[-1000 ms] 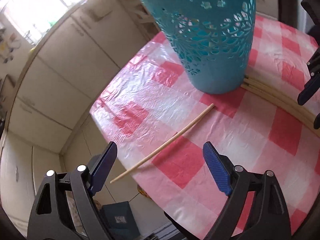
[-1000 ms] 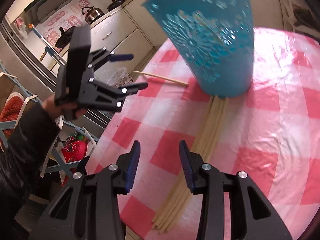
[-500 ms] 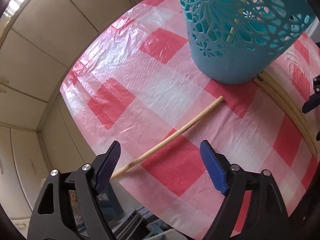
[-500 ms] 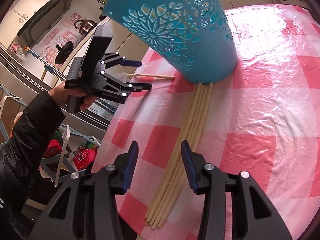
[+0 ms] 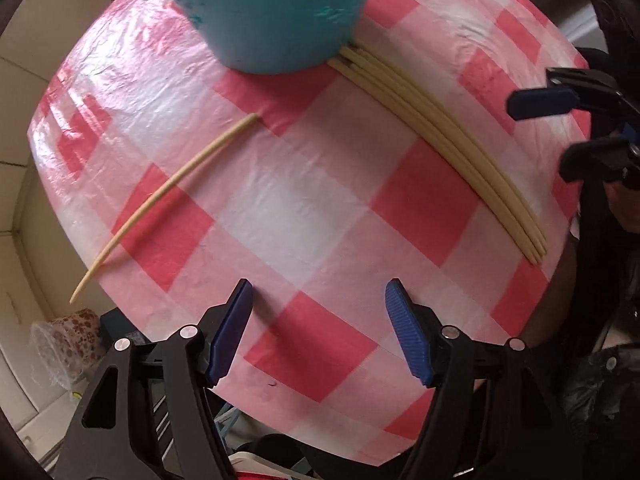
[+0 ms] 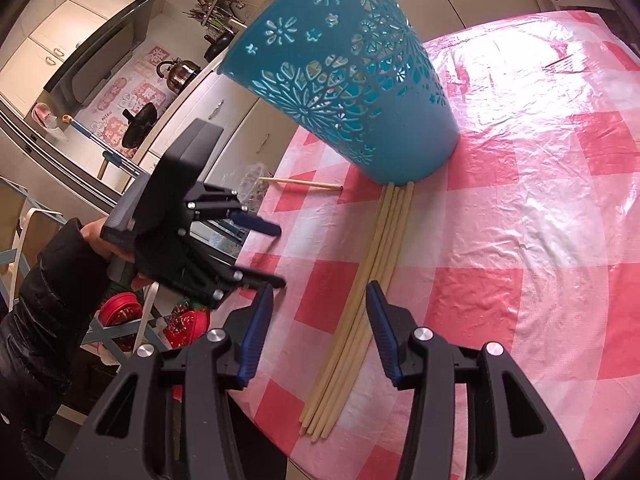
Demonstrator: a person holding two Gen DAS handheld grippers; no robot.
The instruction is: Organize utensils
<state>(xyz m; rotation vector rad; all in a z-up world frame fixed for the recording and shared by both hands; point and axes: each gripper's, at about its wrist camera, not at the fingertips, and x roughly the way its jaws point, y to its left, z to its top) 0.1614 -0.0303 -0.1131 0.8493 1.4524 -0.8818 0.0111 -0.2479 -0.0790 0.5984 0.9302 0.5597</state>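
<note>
Left gripper: fingers spread apart, grasping nothing, above the checked tablecloth; right gripper: fingers released, straddling the chopstick bundle, not touching; bundle butted against teal holder; single chopstick apart, overhanging the table edge.

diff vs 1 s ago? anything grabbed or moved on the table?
Nothing grabbed. The left gripper swung right, off the single chopstick toward the table's near edge, jaws open. The right gripper opened wider and now straddles the chopstick bundle without touching it. Single chopstick, bundle and teal basket lie where they were.
</note>
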